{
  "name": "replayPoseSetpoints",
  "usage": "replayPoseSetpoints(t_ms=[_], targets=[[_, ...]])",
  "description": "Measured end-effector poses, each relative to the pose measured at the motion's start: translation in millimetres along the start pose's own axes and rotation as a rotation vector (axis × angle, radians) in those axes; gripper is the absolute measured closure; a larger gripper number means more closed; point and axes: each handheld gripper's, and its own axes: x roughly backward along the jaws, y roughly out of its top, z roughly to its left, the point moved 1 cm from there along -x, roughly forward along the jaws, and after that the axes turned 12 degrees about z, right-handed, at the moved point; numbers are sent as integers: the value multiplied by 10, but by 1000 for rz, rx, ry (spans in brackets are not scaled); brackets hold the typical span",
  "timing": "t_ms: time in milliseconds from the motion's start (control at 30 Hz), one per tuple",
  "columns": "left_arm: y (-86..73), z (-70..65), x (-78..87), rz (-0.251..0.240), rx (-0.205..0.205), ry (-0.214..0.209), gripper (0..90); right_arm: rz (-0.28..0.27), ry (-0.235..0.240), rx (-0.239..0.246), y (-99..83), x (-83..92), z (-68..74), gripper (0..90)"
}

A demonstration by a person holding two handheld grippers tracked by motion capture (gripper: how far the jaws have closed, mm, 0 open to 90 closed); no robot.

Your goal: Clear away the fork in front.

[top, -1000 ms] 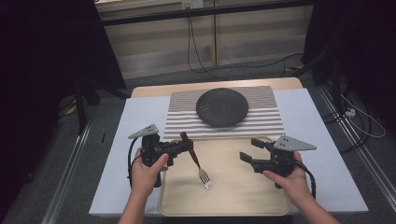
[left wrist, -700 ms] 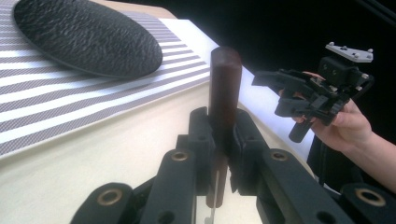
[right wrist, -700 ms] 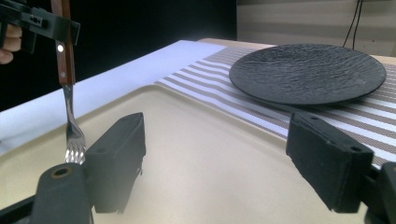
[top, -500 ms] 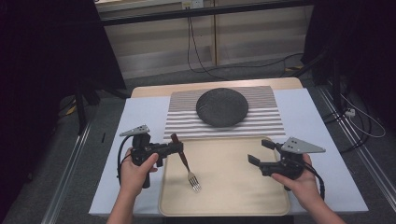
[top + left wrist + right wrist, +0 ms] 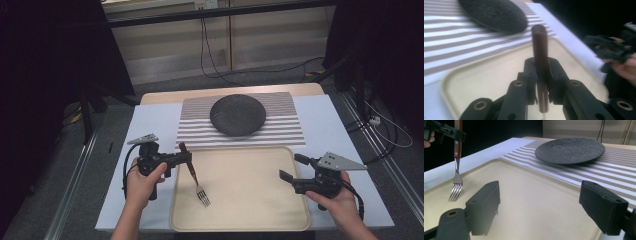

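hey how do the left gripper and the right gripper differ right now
The left gripper is shut on the fork by its brown handle; the right gripper is open, its jaws having just been opening, with nothing between its fingers. The left gripper hangs over the beige tray's left edge, the right gripper over its right edge. Both are black, hand-held, and point inward toward the tray.

One fork point(image 5: 195, 175), one dark plate point(image 5: 237, 114), one striped placemat point(image 5: 285, 127), one beige tray point(image 5: 250, 185) and two grippers, left gripper point(image 5: 186, 158) and right gripper point(image 5: 292, 167), are showing on one table point(image 5: 320, 110).
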Motion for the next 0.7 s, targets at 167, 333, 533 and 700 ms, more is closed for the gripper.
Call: replayPoseSetpoints(t_ms=[167,333,533,700], targets=[[19,62,-183,31,-21,76,733,-14,4,-12,-23,18,-21,169],[-24,124,-361,58,-31,104,695,-24,9,-25,-36,44,-56,168],[-90,174,-473,83,-33,117,662,-17,7,-25,-67,51,-81,169],[-118,204,-505,94,-29,112,652,-14,4,-20,-78,49,-85,170]])
